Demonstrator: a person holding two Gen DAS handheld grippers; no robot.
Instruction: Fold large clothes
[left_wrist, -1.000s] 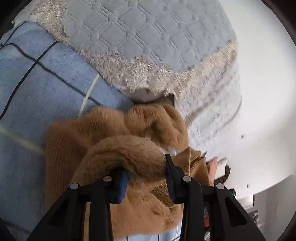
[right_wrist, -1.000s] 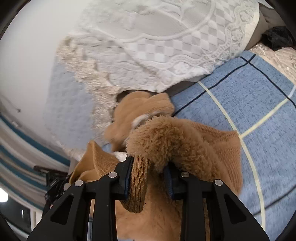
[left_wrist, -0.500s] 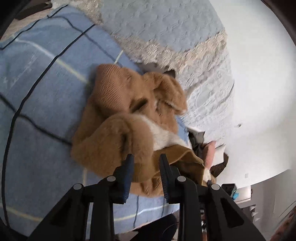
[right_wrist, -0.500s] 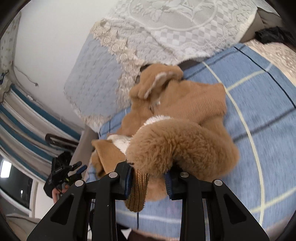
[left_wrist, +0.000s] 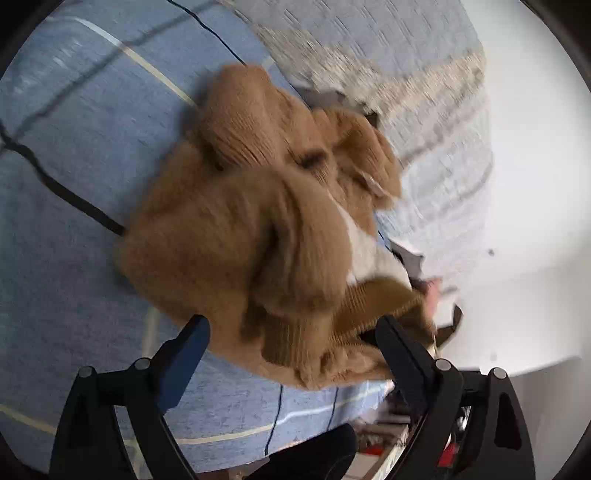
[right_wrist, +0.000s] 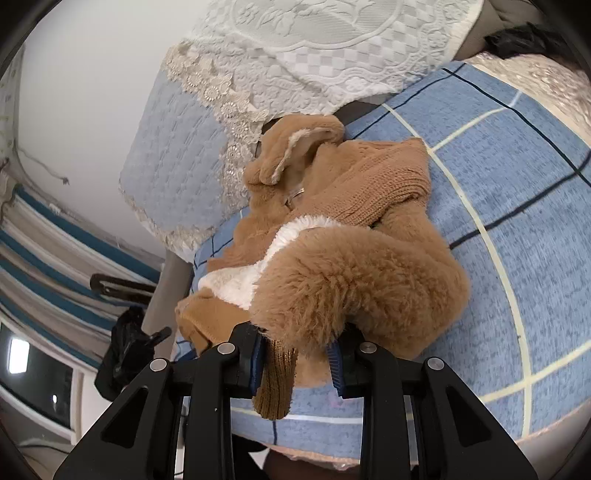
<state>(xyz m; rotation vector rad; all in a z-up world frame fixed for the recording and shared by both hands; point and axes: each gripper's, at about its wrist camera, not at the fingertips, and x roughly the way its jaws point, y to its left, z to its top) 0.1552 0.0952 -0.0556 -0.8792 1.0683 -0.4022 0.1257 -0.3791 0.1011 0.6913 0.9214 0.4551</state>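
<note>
Coat (right_wrist: 332, 236), tan and fluffy, bundled on blue checked blanket (right_wrist: 517, 192), hood toward twelve o'clock near lace cover (right_wrist: 314, 48). Left claw (left_wrist: 291, 328) opening, jaws wide, released, fabric loose between but unpressed. Right claw (right_wrist: 297, 350) clenched on fluffy edge and ribbed cuff at six o'clock. Best done by pulling left straight back clear of pile, laying right's edge flat before letting go, avoiding snagged knit.

- Your bed (right_wrist: 517, 155) — blue checked cover, dark and pale lines.
- Tan fleece jacket (right_wrist: 354, 266) bunched on it.
- Lace-trimmed pillows (right_wrist: 303, 48) at its head.
</note>
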